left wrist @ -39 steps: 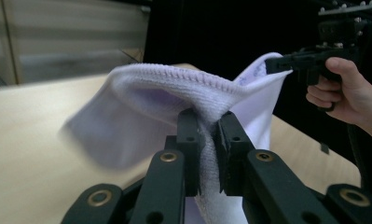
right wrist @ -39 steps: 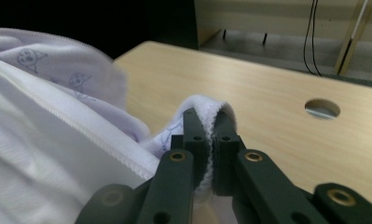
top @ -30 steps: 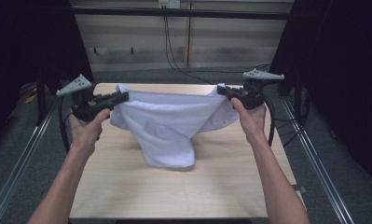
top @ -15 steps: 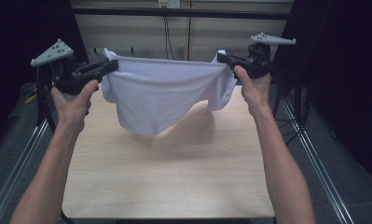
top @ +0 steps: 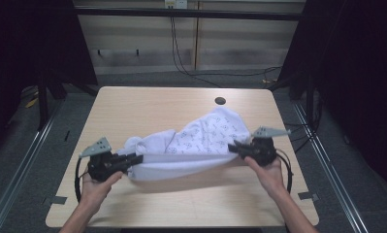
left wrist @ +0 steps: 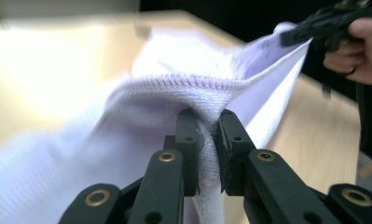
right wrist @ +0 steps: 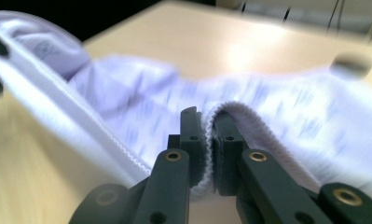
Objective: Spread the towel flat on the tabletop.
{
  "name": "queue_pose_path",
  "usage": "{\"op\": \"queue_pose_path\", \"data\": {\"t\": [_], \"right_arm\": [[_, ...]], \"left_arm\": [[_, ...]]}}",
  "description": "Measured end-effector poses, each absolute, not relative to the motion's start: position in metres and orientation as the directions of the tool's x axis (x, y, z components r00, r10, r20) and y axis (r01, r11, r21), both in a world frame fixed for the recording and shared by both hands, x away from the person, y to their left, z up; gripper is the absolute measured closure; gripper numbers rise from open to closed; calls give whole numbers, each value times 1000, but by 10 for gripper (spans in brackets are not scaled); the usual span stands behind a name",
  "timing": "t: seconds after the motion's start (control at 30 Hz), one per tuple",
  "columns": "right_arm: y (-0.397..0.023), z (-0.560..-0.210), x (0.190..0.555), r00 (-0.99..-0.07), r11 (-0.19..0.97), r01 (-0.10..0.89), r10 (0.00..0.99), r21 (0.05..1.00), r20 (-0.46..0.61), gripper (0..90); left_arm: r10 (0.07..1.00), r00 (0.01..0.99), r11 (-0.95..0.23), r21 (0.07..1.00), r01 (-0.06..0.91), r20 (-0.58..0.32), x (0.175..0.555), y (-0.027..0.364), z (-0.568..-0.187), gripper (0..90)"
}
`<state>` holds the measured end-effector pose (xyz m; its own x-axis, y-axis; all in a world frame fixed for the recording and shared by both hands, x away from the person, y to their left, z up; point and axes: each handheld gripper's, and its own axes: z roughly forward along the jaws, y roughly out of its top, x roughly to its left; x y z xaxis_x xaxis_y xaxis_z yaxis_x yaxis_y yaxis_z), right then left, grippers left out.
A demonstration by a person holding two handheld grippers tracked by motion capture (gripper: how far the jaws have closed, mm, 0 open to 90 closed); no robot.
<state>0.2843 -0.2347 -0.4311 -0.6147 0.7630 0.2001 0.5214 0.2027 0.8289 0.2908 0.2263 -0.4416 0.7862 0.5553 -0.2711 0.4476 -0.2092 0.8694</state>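
Observation:
A white cloth with a small printed pattern is stretched between both grippers low over the near half of the wooden table. Its far part lies bunched on the tabletop. My left gripper is shut on the cloth's left corner. In the left gripper view the jaws pinch a stitched hem of the cloth, with the other gripper at the top right. My right gripper is shut on the right corner. In the right gripper view its jaws clamp the hem of the cloth.
A dark round hole sits in the tabletop near the far edge, just beyond the cloth. Metal rails run along the floor on both sides of the table. Cables hang at the back wall.
Both hands have come down and toward the near edge from a raised, spread hold. The cloth, hanging in the air before, now rests partly bunched on the table.

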Motion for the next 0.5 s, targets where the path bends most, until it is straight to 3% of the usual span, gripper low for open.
{"op": "queue_pose_path", "data": {"t": [0.03,0.13,0.2,0.3,0.37,0.5], "right_arm": [[-236,-439,278,-607,200,532,768,823,206,845],[-239,-465,258,-584,215,591,778,777,229,816],[-242,-475,245,-577,236,618,784,750,229,779],[-245,-479,234,-571,225,640,779,735,259,736],[-248,-475,218,-594,253,620,770,742,234,641],[-260,-463,205,-575,227,602,788,765,219,579]], "left_arm": [[539,786,-261,827,497,-303,291,221,-457,803],[503,802,-315,795,518,-323,282,211,-470,801],[504,814,-375,776,507,-289,274,208,-478,793],[488,816,-378,767,519,-312,270,210,-479,776],[480,819,-368,775,513,-315,265,215,-477,761],[454,833,-349,797,493,-317,253,222,-470,679]]}}
